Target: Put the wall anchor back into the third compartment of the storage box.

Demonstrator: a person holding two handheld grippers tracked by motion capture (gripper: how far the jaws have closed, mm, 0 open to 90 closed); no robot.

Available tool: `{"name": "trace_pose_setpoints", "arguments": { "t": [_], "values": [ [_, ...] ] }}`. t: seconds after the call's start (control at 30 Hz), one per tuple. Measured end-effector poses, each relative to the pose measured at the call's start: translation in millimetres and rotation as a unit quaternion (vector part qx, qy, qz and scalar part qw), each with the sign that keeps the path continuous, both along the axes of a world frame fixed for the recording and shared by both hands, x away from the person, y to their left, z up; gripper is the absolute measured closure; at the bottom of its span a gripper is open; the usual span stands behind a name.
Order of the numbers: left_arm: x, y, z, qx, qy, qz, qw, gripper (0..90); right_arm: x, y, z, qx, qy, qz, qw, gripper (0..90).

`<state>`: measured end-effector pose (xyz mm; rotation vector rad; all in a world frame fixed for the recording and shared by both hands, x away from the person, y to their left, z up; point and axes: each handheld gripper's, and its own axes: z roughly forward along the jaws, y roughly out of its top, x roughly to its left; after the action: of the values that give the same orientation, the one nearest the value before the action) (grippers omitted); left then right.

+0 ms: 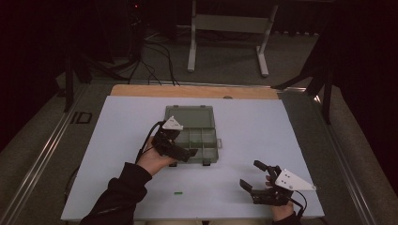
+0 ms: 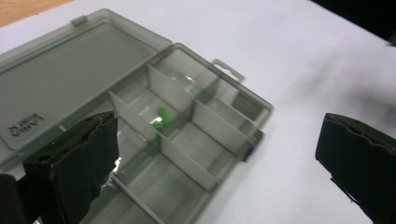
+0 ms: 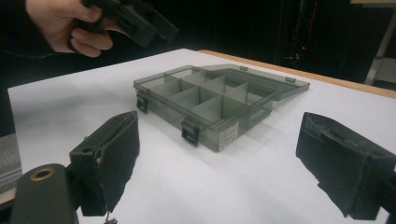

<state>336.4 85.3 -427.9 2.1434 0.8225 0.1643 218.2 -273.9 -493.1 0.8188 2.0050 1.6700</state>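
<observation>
Open compartment box (image 1: 196, 136) lay mid-worktop (image 1: 263, 131), green pieces (image 2: 162, 118) in one cell, directly under the left tool (image 1: 184, 153), jaws apart and empty; right tool (image 1: 256, 176), also open, sat well clear.

A grey see-through compartment box (image 1: 197, 136) lies open on the white bench (image 1: 263, 136), its lid (image 1: 190, 116) folded flat behind it. Thin walls divide the tray into several compartments. Two small green pieces (image 2: 162, 118) lie together in one compartment. Another green piece (image 1: 178, 192) lies on the bench, well apart from the box.
</observation>
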Motion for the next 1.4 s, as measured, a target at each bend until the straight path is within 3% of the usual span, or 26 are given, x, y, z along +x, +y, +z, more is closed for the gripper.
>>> {"name": "trace_pose_setpoints", "arguments": {
  "t": [0.33, 0.9, 1.4],
  "values": [
    [-28.6, 9.5, 3.8, -0.007, -0.016, -0.045, 0.9988, 0.0, 0.4, 0.9, -0.6, -0.002, 0.000, 0.001, 1.0000, 13.5],
    [-60.8, 24.2, -3.9, -0.010, -0.020, -0.077, 0.9968, 0.0, 0.6, 1.4, -0.9, -0.001, 0.002, 0.001, 1.0000, 13.5],
    [-85.4, 25.7, -17.5, -0.012, -0.016, -0.118, 0.9928, 3.4, 0.3, 1.3, -0.4, -0.003, 0.000, 0.000, 1.0000, 13.5]
  ]
}}
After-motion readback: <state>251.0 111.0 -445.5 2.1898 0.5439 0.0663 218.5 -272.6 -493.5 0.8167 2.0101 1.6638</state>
